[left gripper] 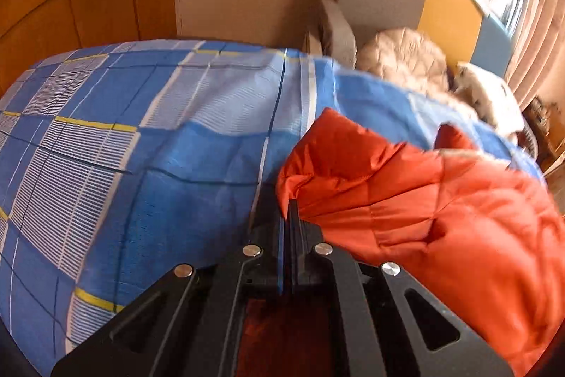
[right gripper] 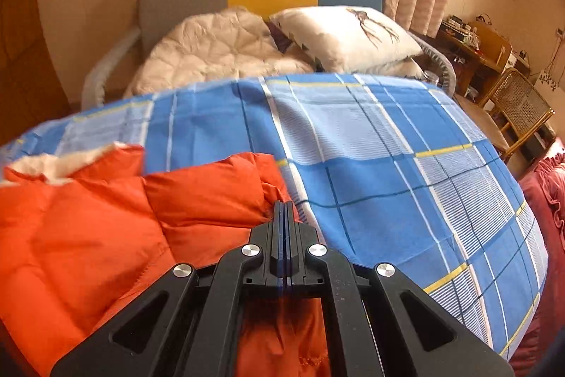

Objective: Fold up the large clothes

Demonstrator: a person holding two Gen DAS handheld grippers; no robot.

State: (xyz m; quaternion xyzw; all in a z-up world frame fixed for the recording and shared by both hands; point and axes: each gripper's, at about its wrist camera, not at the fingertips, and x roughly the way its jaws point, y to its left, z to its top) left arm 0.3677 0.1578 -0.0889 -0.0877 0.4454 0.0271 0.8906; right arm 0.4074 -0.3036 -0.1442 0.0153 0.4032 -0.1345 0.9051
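On the blue plaid bedsheet, a puffy orange quilted down jacket is lying spread; the left gripper and right gripper are each pinching a jacket edge between pressed-together fingers, probably to carry a fold evenly.

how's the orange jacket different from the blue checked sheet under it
The orange jacket is plain, puffy and quilted; the blue checked sheet is thin, with white and yellow lines. The jacket is bunched and pinched at its edge by the left tool and right tool; the sheet lies spread over the bed, ungripped. Both are fabric on the same bed.
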